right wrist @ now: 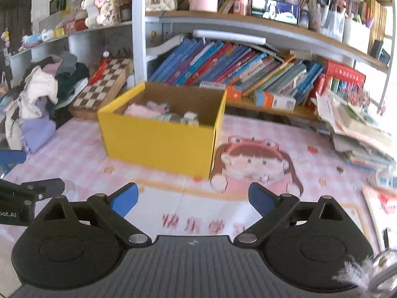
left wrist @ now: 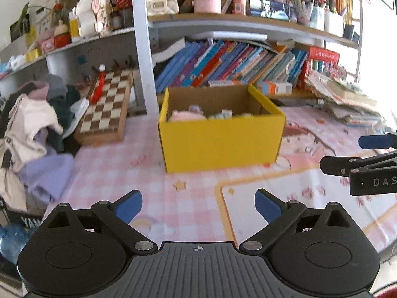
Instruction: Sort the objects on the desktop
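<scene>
Left tongs (left wrist: pixel 198 204): wide open, empty, low centre.
Right tongs (right wrist: pixel 193 198): wide open, empty.
Box (left wrist: pixel 220 144): centre, on bench (left wrist: pixel 111 173).

Both views are bright with daylight pouring in from the right, where the paper stack (left wrist: pixel 347 99) washes out to white glare. Fisheye bending curves the shelves (right wrist: pixel 248 27) and darkens the corners. Motion blur softens the yellow box (right wrist: pixel 158 139) and the desk (left wrist: pixel 193 188) print; shadows stay faint.
</scene>
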Demonstrator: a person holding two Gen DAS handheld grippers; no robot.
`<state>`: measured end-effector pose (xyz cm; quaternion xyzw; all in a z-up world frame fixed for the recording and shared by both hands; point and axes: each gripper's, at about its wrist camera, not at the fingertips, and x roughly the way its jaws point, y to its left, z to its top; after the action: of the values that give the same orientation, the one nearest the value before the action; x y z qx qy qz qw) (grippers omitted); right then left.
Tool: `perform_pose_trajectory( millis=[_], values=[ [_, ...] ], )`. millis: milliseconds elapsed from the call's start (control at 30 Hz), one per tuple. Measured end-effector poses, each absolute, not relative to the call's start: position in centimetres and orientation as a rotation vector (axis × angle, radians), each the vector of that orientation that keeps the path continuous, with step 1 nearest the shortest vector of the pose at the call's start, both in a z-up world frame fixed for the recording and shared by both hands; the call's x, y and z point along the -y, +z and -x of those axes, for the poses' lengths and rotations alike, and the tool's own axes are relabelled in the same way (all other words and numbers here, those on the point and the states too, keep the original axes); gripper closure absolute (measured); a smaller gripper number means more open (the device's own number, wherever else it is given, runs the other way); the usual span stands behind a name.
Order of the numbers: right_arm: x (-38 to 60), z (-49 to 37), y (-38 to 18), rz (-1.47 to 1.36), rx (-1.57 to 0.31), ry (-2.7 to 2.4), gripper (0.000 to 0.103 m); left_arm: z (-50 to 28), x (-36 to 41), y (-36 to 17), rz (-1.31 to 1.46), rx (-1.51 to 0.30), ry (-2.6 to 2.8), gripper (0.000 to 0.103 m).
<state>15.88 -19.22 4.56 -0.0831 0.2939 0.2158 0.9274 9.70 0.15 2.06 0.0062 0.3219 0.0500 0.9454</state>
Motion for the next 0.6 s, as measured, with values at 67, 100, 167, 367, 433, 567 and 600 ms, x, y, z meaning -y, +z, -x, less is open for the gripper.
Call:
perform_pose_trajectory(
  millis=[67, 100, 167, 367, 433, 567, 600],
  values=[
    [19.4, -14.8, 4.1, 0.169, -0.616, 0.438, 0.007, -8.9, 0.1, 1.7, -0.009, -0.667, 0.111, 0.004],
    [19.6, -14.2, 3.8, 0.16, -0.621, 0.433, 0.007, -8.5, 0.2, 1.6, -0.004, -0.668, 0.115, 0.004],
    [19.7, -13.2, 3.5, 0.136, -0.632, 0.425, 0.007, -7.7, 0.4, 1.4, 0.002, -0.667, 0.124, 0.004],
    [19.4, -10.8, 3.1, 0.171, -0.624, 0.425, 0.005, -6.5, 1.0, 0.9, -0.005, -0.679, 0.131, 0.004],
    [19.4, -10.5, 3.1, 0.168, -0.627, 0.425, 0.004, -6.2, 1.2, 0.8, -0.013, -0.681, 0.13, 0.004],
    [19.6, -10.1, 2.8, 0.16, -0.646, 0.419, 0.004, -5.8, 1.6, 0.6, -0.023, -0.696, 0.121, 0.004],
    [19.6, -10.0, 2.7, 0.159, -0.65, 0.419, 0.004, -5.7, 1.6, 0.5, -0.024, -0.701, 0.12, 0.004]
  ],
)
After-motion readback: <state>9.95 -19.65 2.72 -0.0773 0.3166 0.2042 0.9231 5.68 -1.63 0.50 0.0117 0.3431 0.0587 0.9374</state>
